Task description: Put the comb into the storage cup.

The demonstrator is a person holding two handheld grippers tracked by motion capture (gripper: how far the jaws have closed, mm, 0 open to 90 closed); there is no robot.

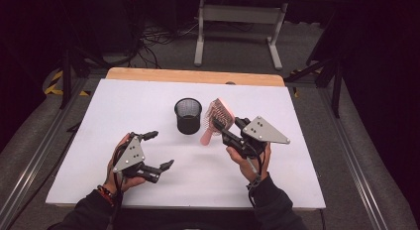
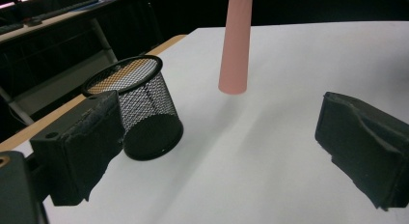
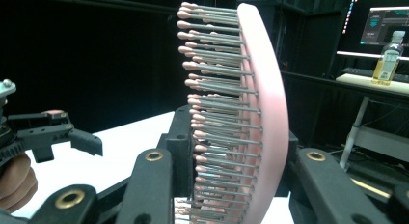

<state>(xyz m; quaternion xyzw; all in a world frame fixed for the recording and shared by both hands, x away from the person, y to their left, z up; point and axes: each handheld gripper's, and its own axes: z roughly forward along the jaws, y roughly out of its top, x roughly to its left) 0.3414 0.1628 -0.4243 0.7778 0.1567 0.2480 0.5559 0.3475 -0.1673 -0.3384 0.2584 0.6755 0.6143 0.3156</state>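
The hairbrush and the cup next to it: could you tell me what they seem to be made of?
The hairbrush looks like matte pink plastic, smooth and evenly coloured, with thin grey pins, probably metal, tipped in pink. The cup looks like black wire mesh, likely coated metal: light shows through its wall.

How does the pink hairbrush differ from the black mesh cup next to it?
The pink hairbrush is solid plastic with bristles; the black mesh cup is see-through wire. The hairbrush is gripped by the right tool and hangs handle-down above the white table, while the cup stands upright on it, untouched and empty. The left tool is open.
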